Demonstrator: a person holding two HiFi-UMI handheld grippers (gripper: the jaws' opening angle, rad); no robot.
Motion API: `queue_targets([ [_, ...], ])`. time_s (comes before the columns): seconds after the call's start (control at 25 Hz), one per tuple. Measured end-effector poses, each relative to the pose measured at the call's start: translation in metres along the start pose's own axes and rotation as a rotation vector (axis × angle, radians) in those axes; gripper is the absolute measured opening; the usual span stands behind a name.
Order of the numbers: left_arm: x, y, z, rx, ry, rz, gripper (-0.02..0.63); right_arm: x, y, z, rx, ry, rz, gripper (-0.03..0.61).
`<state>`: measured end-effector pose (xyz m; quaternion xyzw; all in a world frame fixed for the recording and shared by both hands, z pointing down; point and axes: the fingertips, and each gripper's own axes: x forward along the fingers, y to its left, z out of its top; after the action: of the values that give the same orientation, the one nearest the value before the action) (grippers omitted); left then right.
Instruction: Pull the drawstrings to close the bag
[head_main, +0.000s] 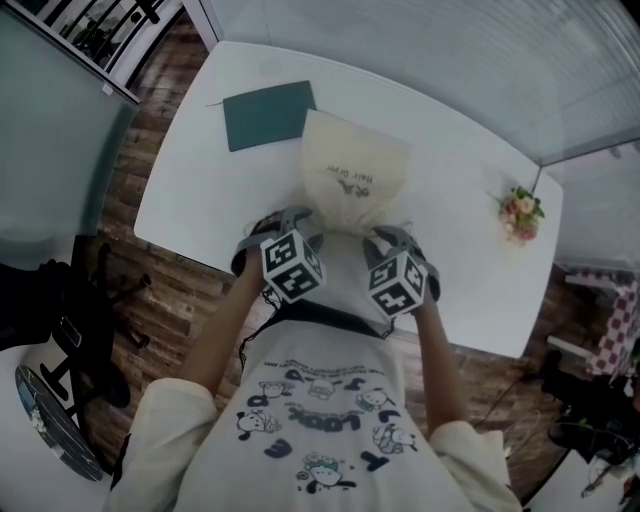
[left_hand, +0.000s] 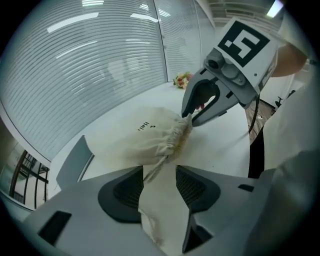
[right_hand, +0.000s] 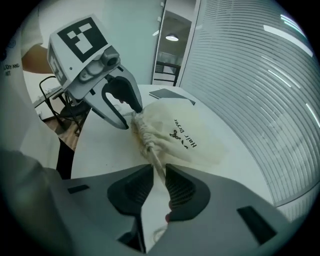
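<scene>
A cream drawstring bag (head_main: 355, 178) with dark print lies on the white table (head_main: 200, 190), its gathered mouth (left_hand: 177, 136) facing me. My left gripper (left_hand: 159, 172) is open wide at the left end of the mouth. One drawstring (left_hand: 156, 166) runs loosely through its gap and touches neither pad. My right gripper (right_hand: 159, 172) is at the right end of the mouth. Its jaws stand narrower around the other drawstring (right_hand: 156, 161), with table still showing between the pads. In the head view the left gripper (head_main: 298, 218) and the right gripper (head_main: 385, 236) flank the bag's near end.
A teal folder (head_main: 268, 113) lies behind the bag on the left. A small bunch of flowers (head_main: 520, 212) stands at the table's right side. A black chair (head_main: 90, 300) is on the wooden floor at left. The table's near edge is just under my grippers.
</scene>
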<state>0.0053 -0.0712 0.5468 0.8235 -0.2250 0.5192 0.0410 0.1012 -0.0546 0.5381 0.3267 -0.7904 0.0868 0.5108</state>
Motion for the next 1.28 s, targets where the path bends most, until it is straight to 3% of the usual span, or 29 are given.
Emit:
queue_targets([
  [0.08,0.004,-0.003,-0.002,-0.01,0.004,-0.012,0.238,-0.002,-0.001,0.0,-0.006,0.009,-0.034,0.049],
  [0.2,0.007,-0.006,-0.003,-0.033,0.003,-0.001,0.235,-0.008,0.0,0.001,0.003,0.014,-0.068,0.026],
  [0.24,0.006,-0.004,-0.002,-0.034,0.002,0.017,0.22,-0.01,0.0,0.002,0.005,0.013,-0.08,0.025],
  [0.32,0.003,0.002,-0.001,-0.035,-0.005,0.064,0.063,-0.013,-0.001,0.004,0.002,0.007,-0.105,0.025],
  [0.44,0.002,0.002,0.001,-0.054,-0.011,0.059,0.054,-0.015,-0.005,0.004,0.014,0.001,-0.141,0.023],
  [0.52,0.001,0.0,0.002,-0.117,-0.015,0.032,0.049,-0.017,-0.01,0.004,0.061,-0.007,-0.161,0.023],
  [0.6,-0.002,0.001,0.003,-0.26,-0.039,0.013,0.048,-0.02,-0.016,0.003,0.157,-0.032,-0.176,0.021],
  [0.76,-0.005,0.004,0.007,-0.752,-0.139,-0.044,0.046,-0.023,-0.026,0.001,0.478,-0.092,-0.204,0.02],
  [0.84,-0.006,0.002,0.009,-0.909,-0.174,-0.059,0.046,-0.022,-0.03,-0.004,0.631,-0.112,-0.213,0.02],
  [1.08,-0.005,0.001,-0.001,-1.237,-0.269,-0.121,0.046,-0.021,-0.033,-0.026,0.874,-0.148,-0.233,0.02],
  [1.28,-0.004,-0.002,0.001,-1.284,-0.272,-0.14,0.046,-0.02,-0.04,-0.041,1.016,-0.174,-0.253,0.02],
])
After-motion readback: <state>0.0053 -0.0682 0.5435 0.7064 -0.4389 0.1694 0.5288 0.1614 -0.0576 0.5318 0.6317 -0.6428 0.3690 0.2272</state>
